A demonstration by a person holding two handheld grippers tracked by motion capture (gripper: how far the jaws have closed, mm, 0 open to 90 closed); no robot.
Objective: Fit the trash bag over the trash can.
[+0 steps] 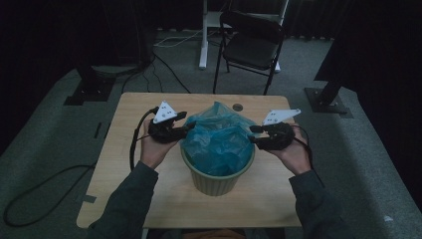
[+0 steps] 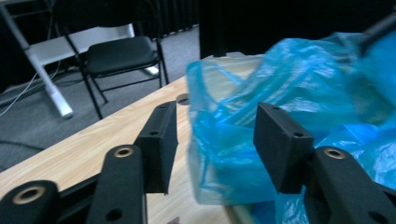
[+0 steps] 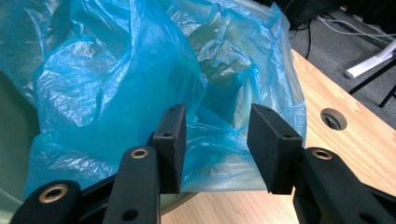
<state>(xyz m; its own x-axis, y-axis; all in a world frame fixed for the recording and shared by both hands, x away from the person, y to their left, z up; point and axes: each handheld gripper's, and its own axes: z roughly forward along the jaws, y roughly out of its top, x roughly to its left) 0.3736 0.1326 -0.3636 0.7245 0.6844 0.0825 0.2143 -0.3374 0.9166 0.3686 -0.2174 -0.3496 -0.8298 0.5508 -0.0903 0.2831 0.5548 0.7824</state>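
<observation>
A pale green bin [image 1: 219,181] stands in the middle of the wooden table [image 1: 149,199], with a crumpled blue plastic bag [image 1: 219,139] rising out of its top. My left gripper [image 1: 186,128] is at the bin's left rim, pointing at the bag. In the left gripper view its jaws [image 2: 217,109] stand wide apart, and the bag [image 2: 299,79] lies just beyond and between them, unpressed. My right gripper [image 1: 253,133] is at the right rim. Its jaws [image 3: 218,112] are open around a loose edge of the bag [image 3: 107,70], above the bin's wall [image 3: 11,140].
A round cable hole [image 1: 237,107] sits in the table behind the bin. A black folding chair [image 1: 251,42] and a white desk leg [image 1: 203,40] stand on the grey carpet beyond the table. Cables trail over the floor at the left [image 1: 45,184].
</observation>
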